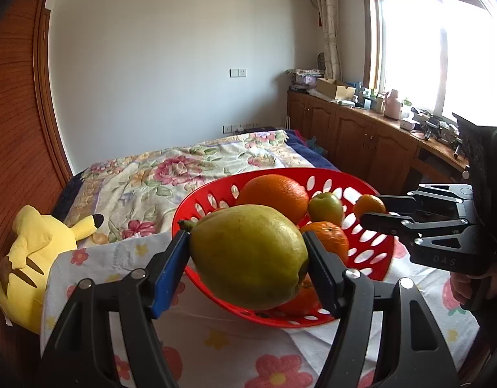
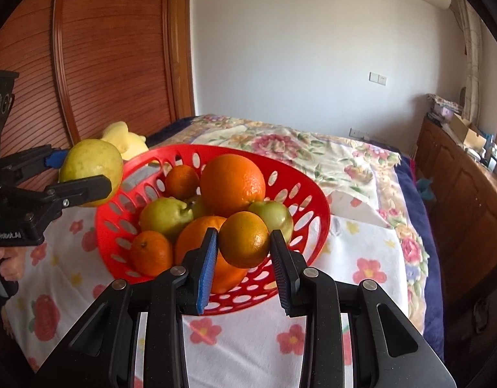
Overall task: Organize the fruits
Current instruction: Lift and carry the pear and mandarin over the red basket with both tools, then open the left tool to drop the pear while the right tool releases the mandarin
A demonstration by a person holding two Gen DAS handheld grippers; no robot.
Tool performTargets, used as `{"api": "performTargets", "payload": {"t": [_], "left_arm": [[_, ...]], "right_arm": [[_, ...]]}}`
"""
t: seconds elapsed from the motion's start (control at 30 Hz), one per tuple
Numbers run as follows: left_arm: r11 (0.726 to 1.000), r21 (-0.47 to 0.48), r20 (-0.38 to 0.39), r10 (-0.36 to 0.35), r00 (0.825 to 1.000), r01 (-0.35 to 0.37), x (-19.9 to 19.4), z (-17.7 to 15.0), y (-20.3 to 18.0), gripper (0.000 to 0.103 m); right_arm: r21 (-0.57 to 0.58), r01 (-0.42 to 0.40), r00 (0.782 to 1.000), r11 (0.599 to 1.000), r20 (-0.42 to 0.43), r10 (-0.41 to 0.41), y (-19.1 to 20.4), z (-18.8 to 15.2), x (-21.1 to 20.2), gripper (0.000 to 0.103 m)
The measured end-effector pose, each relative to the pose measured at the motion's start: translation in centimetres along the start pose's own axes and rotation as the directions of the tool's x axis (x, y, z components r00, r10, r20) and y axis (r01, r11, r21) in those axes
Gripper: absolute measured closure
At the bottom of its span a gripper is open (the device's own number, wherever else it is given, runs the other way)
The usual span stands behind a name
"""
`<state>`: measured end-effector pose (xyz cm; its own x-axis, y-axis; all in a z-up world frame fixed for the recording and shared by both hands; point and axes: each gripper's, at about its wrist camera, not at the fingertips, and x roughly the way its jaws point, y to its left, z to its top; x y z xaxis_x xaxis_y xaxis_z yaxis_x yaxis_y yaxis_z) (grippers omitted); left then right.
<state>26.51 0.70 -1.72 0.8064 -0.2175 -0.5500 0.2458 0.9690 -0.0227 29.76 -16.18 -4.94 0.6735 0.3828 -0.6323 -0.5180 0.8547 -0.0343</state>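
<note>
- Red basket [image 2: 316, 207] on the flowered cloth [image 2: 371, 245] at the bed's near end, piled with a big orange [image 2: 232, 184], green fruits and small oranges; likely to tip or slide if a lowered fruit strikes the rim, being light, perforated plastic on soft bedding.
- Large yellow-green fruit [image 1: 248, 255], a pear or lemon by the look, clamped crosswise in the left gripper [image 1: 248, 258], jaws closed on its flanks, held above the basket's near-left rim. Could pivot or slip, being heavy, smooth and pinched only on narrow pads; if dropped, liable to roll off the cloth toward the yellow plush toy [image 1: 38, 255].
- Small orange [image 2: 244, 239] pinched in the right gripper [image 2: 243, 252], jaws shut on it, above the basket's near-right side. Round and held near its middle, so fairly secure; set on the heap, apt to roll down and knock out its neighbours.
- Both grippers close over one basket; collision probable if lowered together.
- Hard to judge whether either fruit is headed in or out; nothing for sorting into is in view.
- Basket floor hidden under the pile; lower fruits only partly seen.
- Near edge of the bed masked by the gripper bodies; only fingers of each holding hand visible.
- Window glare washes out the cabinet-top clutter.
</note>
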Motion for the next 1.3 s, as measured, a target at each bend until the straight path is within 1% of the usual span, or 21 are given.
{"api": "performTargets", "payload": {"t": [0.3,0.57,0.7,0.93,1.03,1.1,1.3], "left_arm": [[1.000,-0.015,-0.020,-0.014,1.000,0.014,2.5,0.5,0.5,0.033],[1.000,0.010,-0.017,-0.017,1.000,0.017,3.9,1.7,-0.3,0.033],[1.000,0.015,-0.029,-0.015,0.999,0.016,5.0,2.1,-0.6,0.033],[1.000,0.016,-0.044,-0.020,0.999,0.021,6.3,2.3,-1.4,0.033],[1.000,0.014,-0.054,-0.019,0.998,0.020,6.7,2.3,-1.6,0.033],[1.000,0.010,-0.065,-0.010,0.998,0.011,7.0,2.1,-1.6,0.032],[1.000,0.009,-0.046,0.012,0.999,-0.012,6.0,2.0,-1.8,0.032]], "right_arm": [[0.006,-0.008,1.000,1.000,-0.024,0.008,-0.6,-0.5,1.9,0.070],[0.014,-0.015,1.000,1.000,-0.008,0.016,-0.6,-0.7,1.8,0.069],[0.018,-0.021,1.000,1.000,0.000,0.021,-0.6,-0.7,1.5,0.066],[0.024,-0.035,0.999,0.999,0.011,0.034,-0.7,-0.9,1.1,0.065],[0.016,-0.036,0.999,0.999,0.011,0.036,-0.7,-1.0,1.1,0.064],[0.019,-0.041,0.999,0.999,0.014,0.040,-0.7,-1.0,1.0,0.062],[0.019,-0.047,0.999,0.999,0.016,0.047,-0.4,-1.2,0.8,0.061]]}}
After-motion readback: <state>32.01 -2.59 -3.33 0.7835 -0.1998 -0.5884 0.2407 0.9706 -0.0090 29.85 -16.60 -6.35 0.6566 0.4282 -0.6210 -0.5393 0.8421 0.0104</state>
